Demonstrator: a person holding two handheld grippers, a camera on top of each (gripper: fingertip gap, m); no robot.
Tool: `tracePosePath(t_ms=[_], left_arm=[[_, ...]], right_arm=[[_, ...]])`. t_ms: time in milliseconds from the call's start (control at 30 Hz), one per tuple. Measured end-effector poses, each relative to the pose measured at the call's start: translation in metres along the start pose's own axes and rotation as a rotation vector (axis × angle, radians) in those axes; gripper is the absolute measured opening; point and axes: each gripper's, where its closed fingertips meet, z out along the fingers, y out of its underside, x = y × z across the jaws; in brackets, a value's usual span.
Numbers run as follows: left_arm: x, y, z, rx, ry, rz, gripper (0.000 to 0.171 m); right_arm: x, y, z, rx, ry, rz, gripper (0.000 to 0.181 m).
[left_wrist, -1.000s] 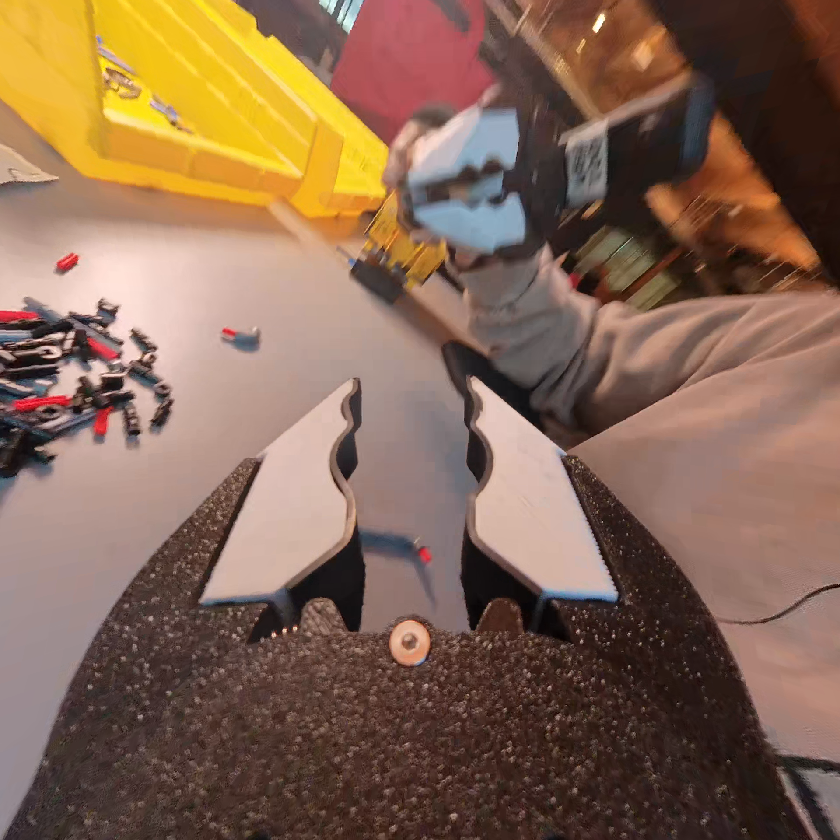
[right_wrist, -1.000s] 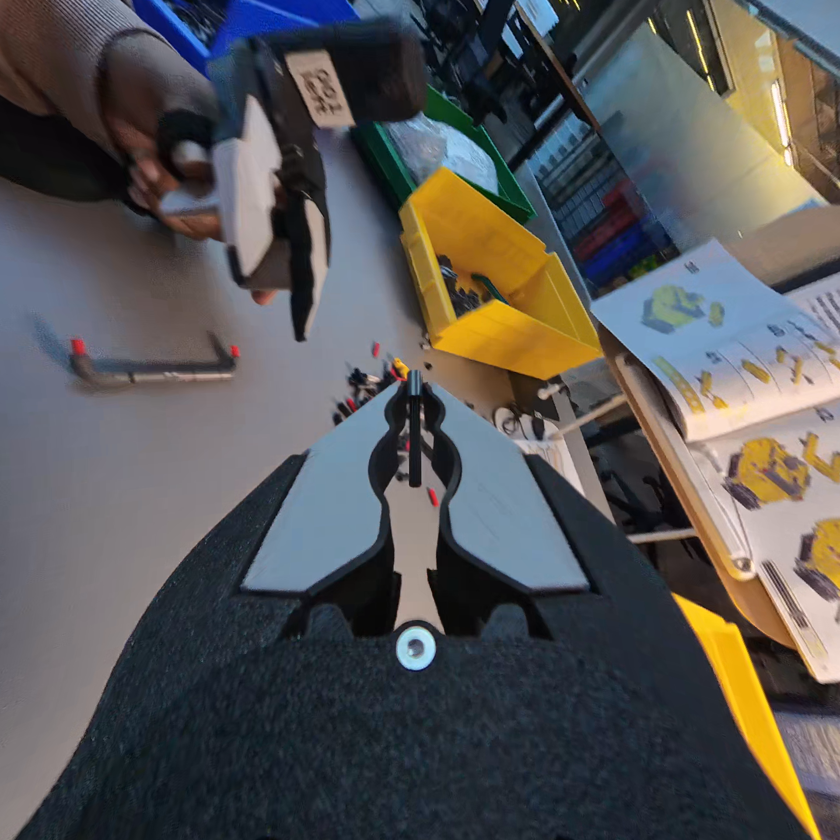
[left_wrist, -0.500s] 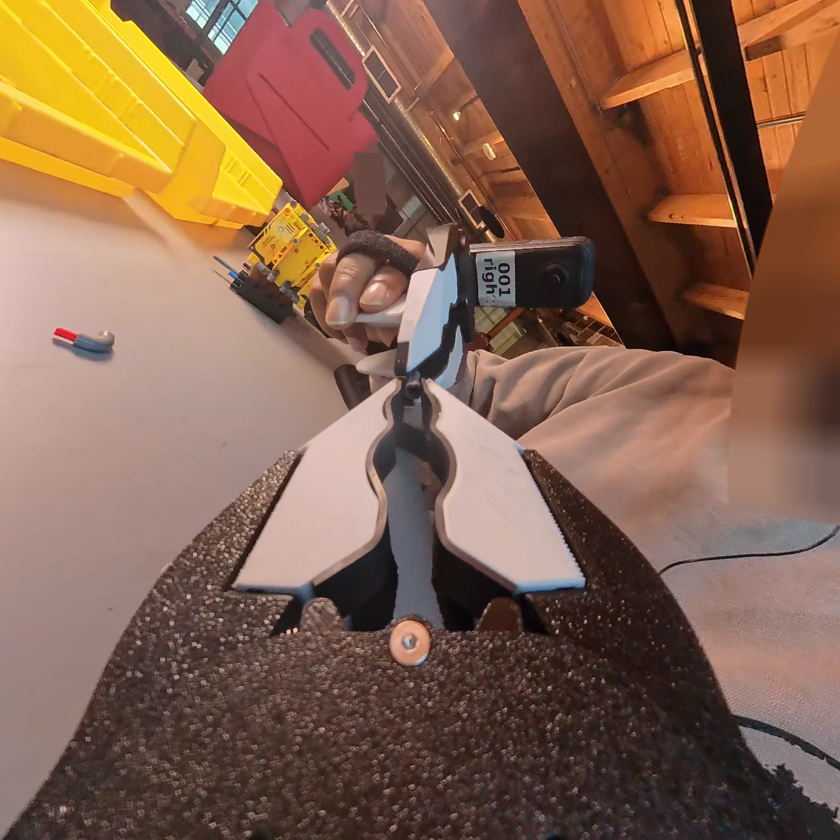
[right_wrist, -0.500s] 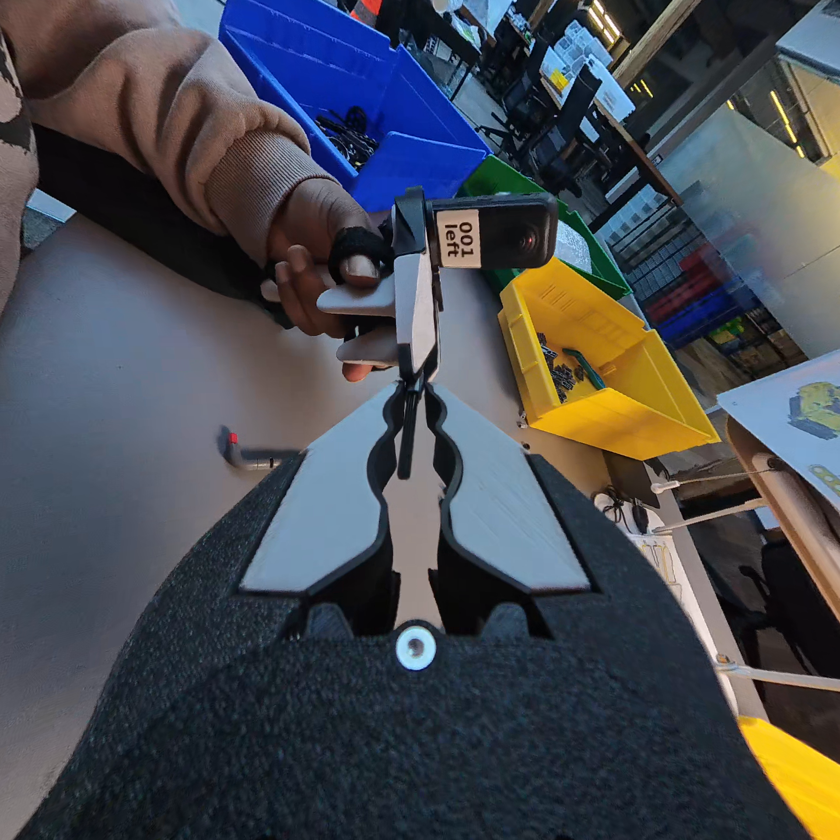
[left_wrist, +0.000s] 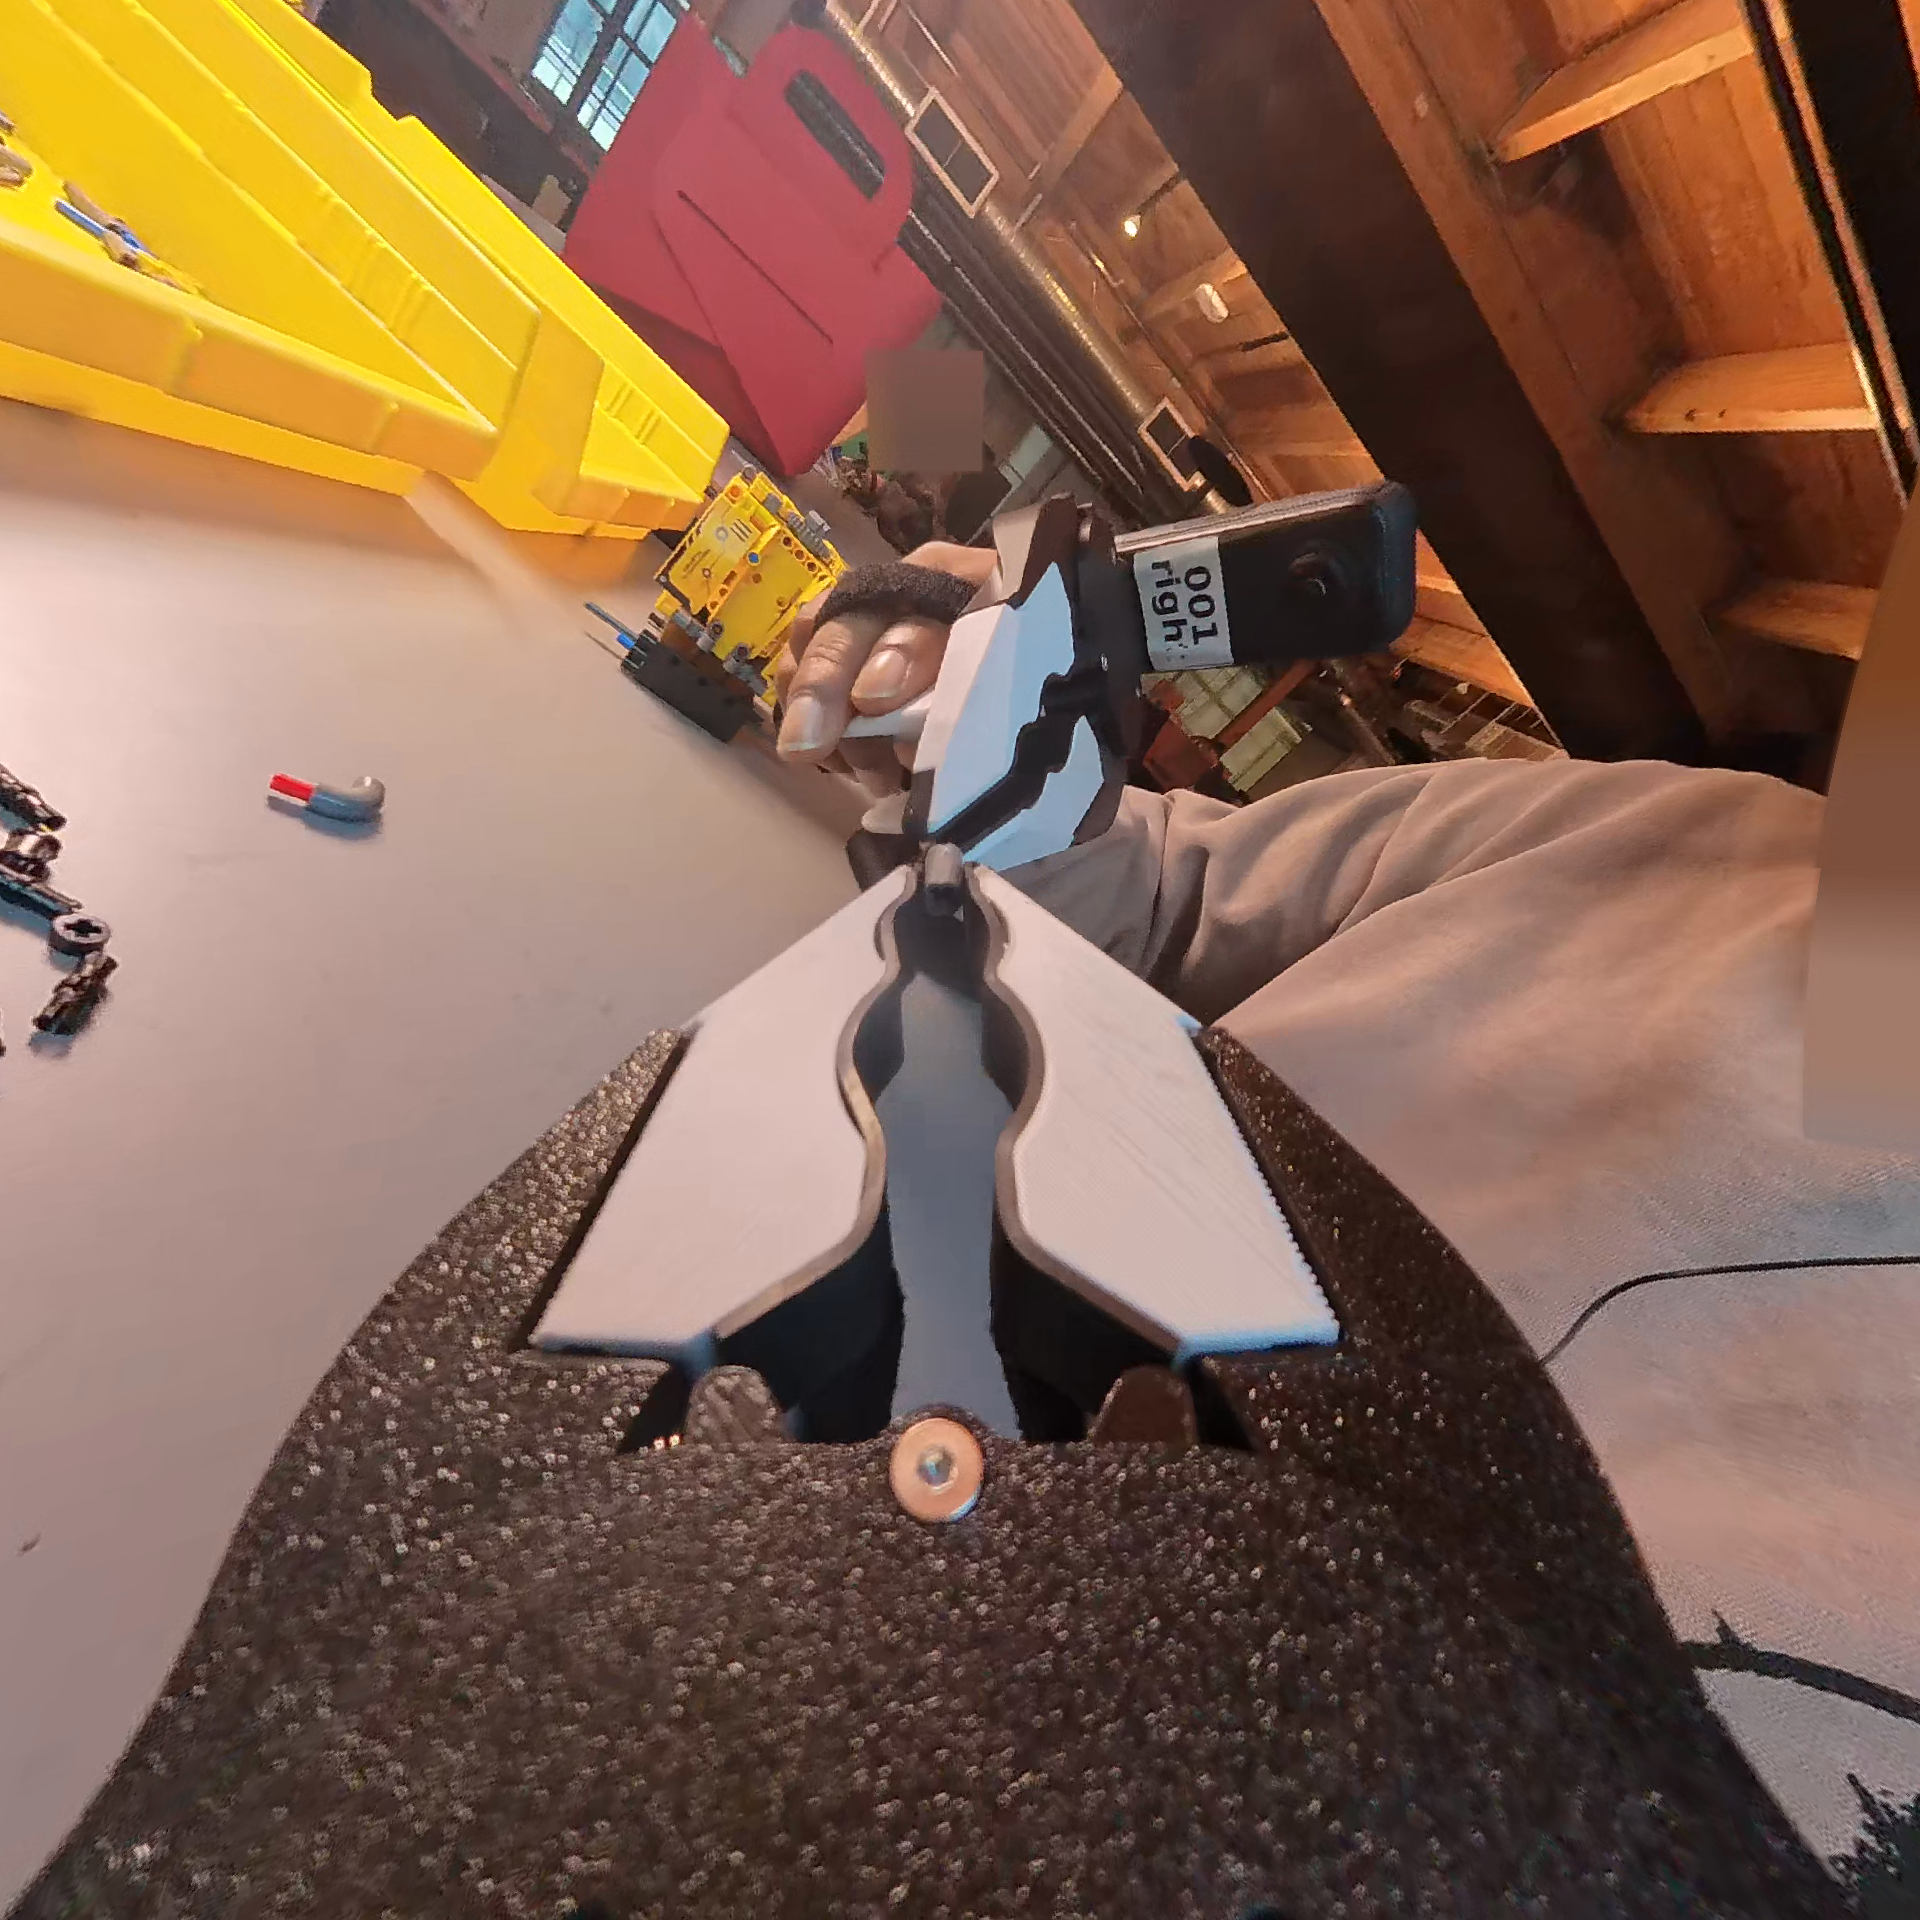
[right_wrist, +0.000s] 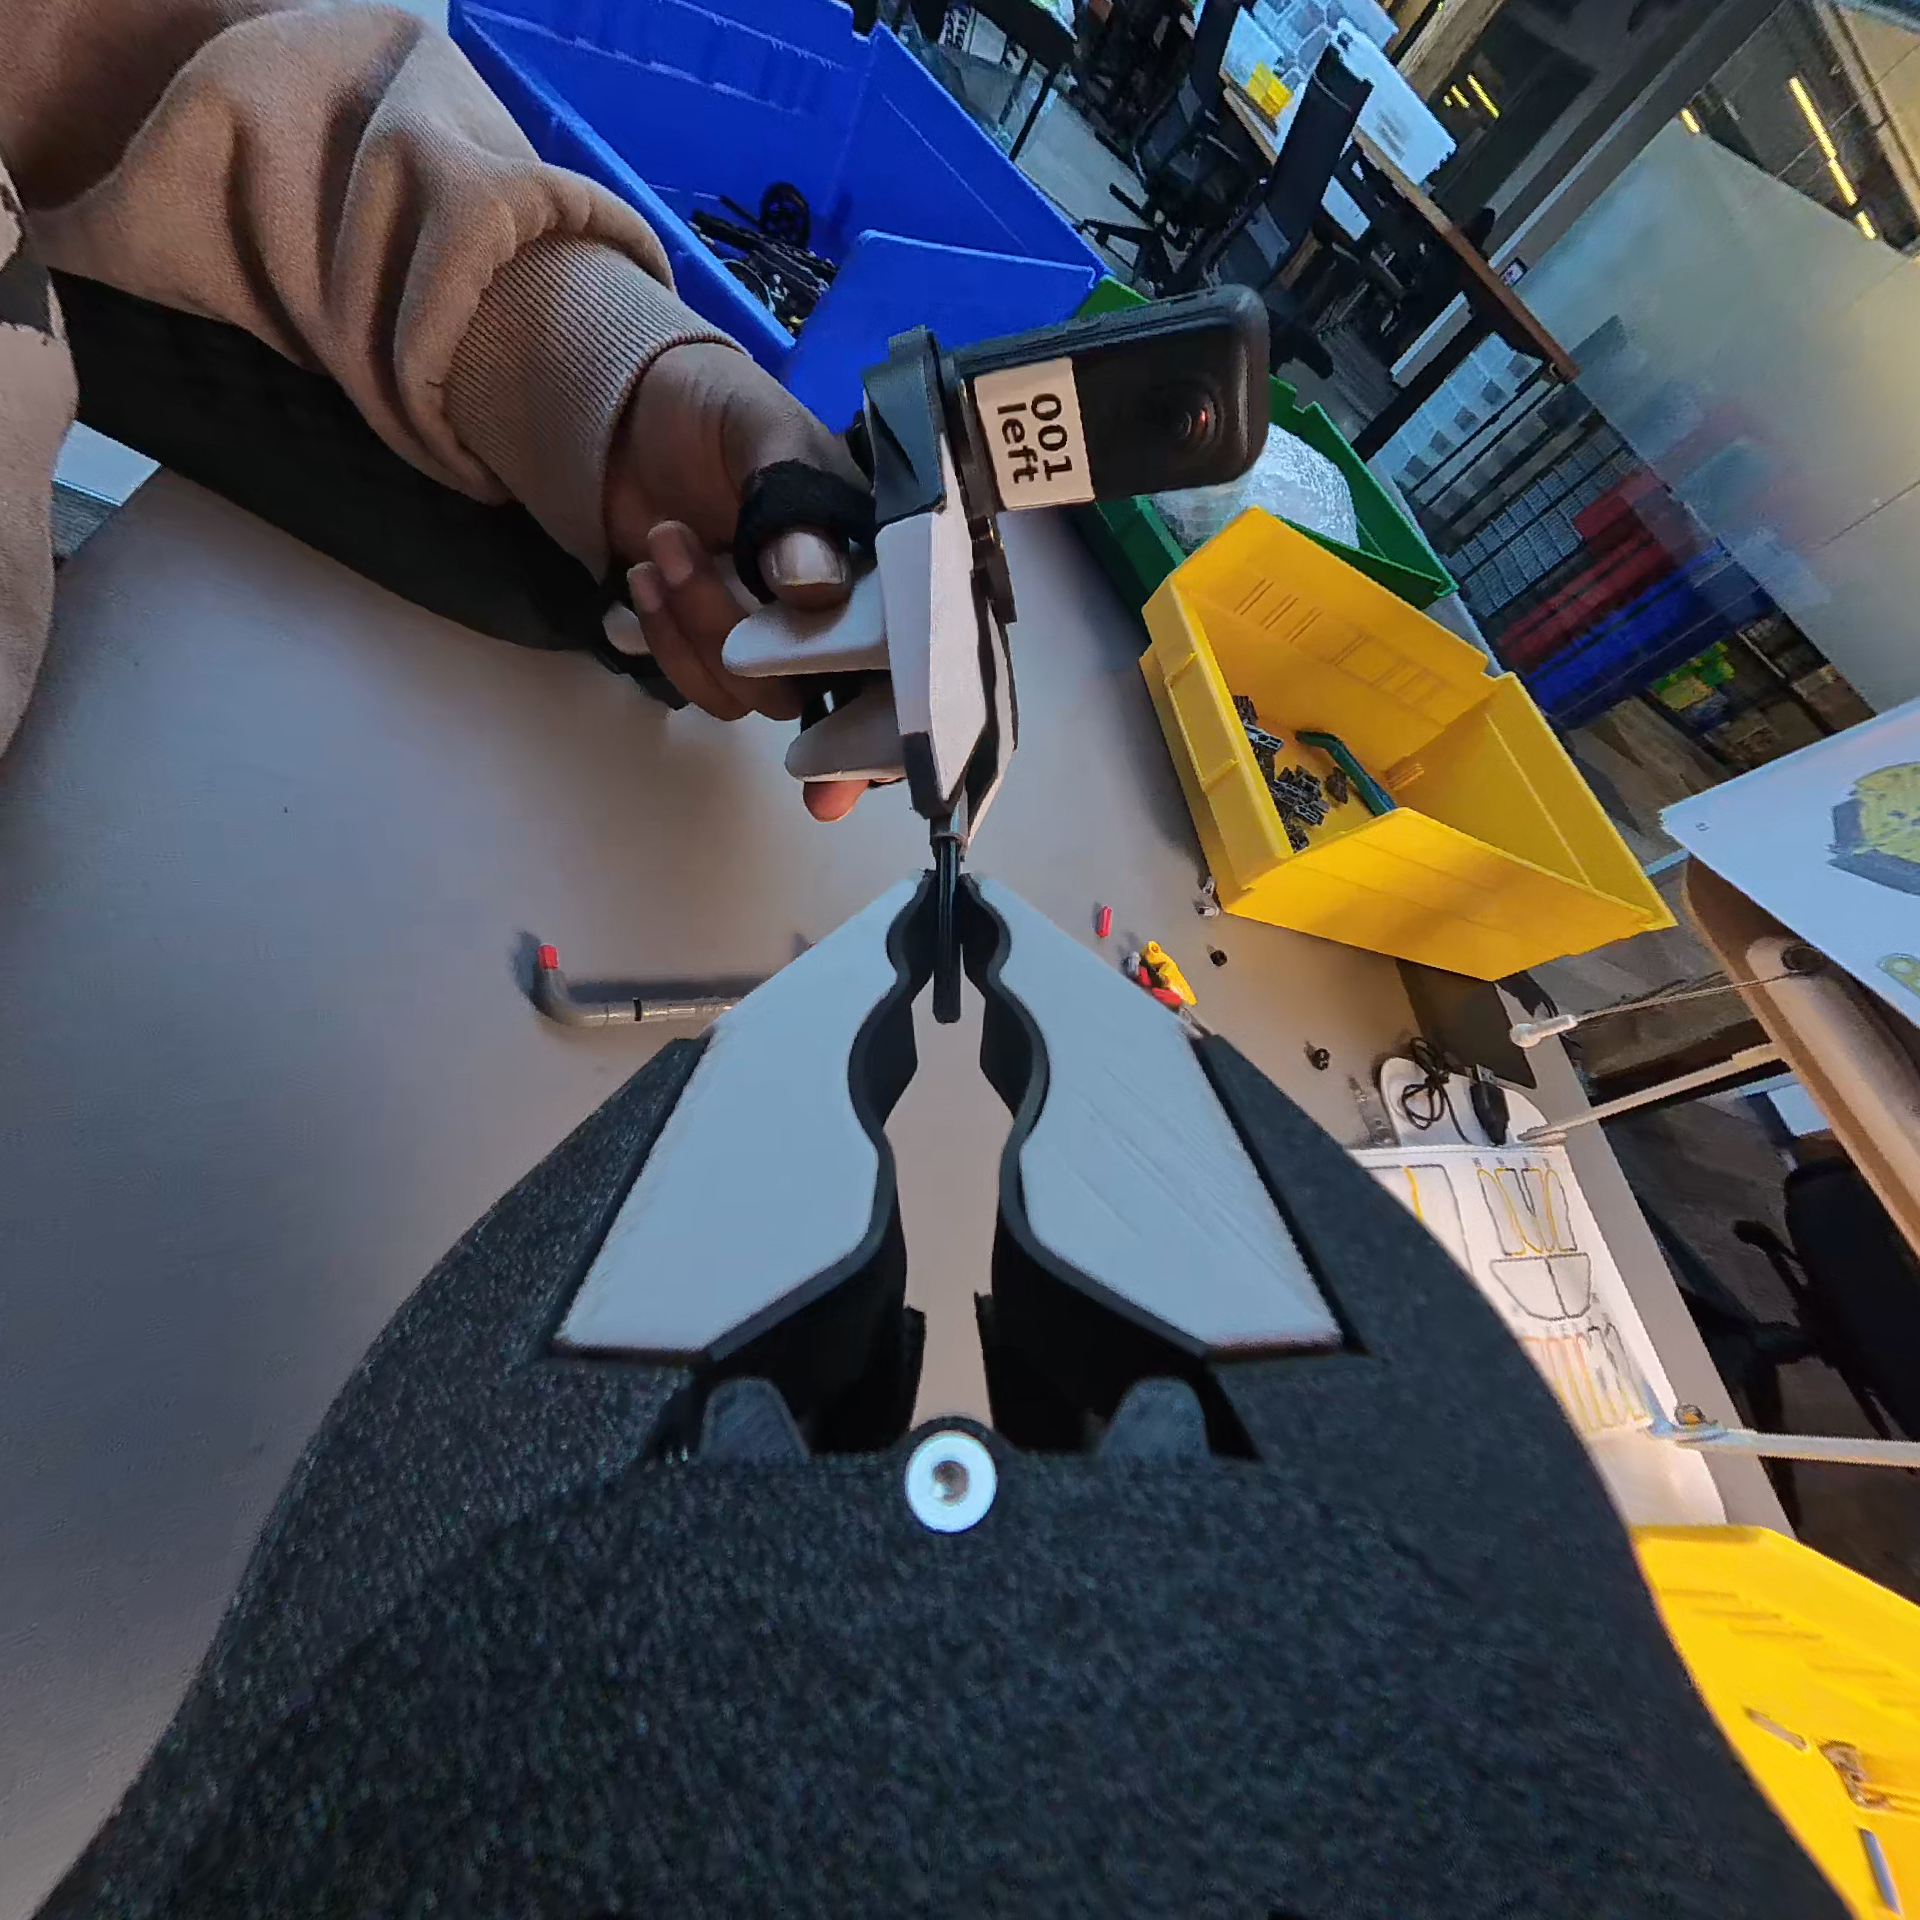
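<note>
Right wrist view: right tool (right_wrist: 945, 894) pinches slim black rod (right_wrist: 947, 966).

The blue bin's (right_wrist: 831, 156) dark contents are too small to identify.

slim black pin (right_wrist: 947, 935) between both jaws

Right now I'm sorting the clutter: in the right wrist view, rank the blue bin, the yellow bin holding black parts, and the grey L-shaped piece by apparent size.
1. blue bin
2. yellow bin, nearer the camera, so the real order is unsure
3. grey L-shaped piece
</note>
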Motion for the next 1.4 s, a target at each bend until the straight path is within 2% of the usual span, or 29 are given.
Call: tracePosePath(t_ms=[233, 267, 333, 367, 400, 467, 533, 633, 800, 1000, 1100, 1200, 1333, 1400], left_arm=[[0.000, 0.001, -0.002, -0.058, -0.039, 0.076, 0.006], [-0.005, -0.006, -0.010, -0.034, -0.073, 0.088, 0.006], [-0.017, -0.039, -0.058, 0.141, -0.138, 0.063, 0.005], [-0.021, -0.042, -0.073, 0.148, -0.186, 0.091, 0.005], [-0.023, -0.038, -0.071, 0.113, -0.212, 0.126, 0.006], [-0.023, -0.030, -0.046, 0.050, -0.190, 0.143, 0.006], [-0.028, -0.018, -0.025, -0.055, -0.225, 0.199, 0.006], [-0.036, -0.007, -0.017, -0.123, -0.307, 0.301, 0.006], [-0.041, 0.003, -0.016, -0.150, -0.356, 0.346, 0.007], [-0.044, 0.008, -0.015, -0.187, -0.392, 0.392, 0.007], [-0.044, 0.011, -0.014, -0.193, -0.386, 0.382, 0.007], [-0.038, 0.013, -0.011, -0.188, -0.340, 0.356, 0.007], [-0.013, 0.011, -0.001, -0.129, -0.145, 0.252, 0.007], [0.000, 0.009, 0.003, -0.094, -0.042, 0.188, 0.007]], right_arm=[[-0.002, -0.001, 0.002, 0.046, -0.002, 0.098, 0.000], [0.001, 0.002, -0.001, 0.045, 0.004, 0.124, 0.000], [0.026, 0.008, -0.033, 0.109, 0.081, 0.240, 0.000], [0.031, 0.011, -0.048, 0.118, 0.097, 0.276, 0.000], [0.026, 0.017, -0.051, 0.080, 0.091, 0.257, 0.000], [0.010, 0.018, -0.040, 0.053, 0.052, 0.224, 0.000], [0.009, 0.016, -0.034, 0.066, 0.064, 0.211, 0.000], [0.015, 0.017, -0.034, 0.090, 0.105, 0.203, 0.001], [0.002, 0.044, -0.017, -0.045, 0.081, 0.190, 0.001], [-0.023, 0.098, 0.011, -0.319, -0.020, 0.242, 0.003], [-0.034, 0.109, 0.016, -0.379, -0.070, 0.248, 0.018], [-0.027, 0.096, 0.010, -0.317, -0.049, 0.233, 0.022], [-0.007, 0.029, -0.002, -0.032, 0.027, 0.156, 0.022], [-0.007, 0.009, -0.005, 0.028, 0.046, 0.094, 0.021]])
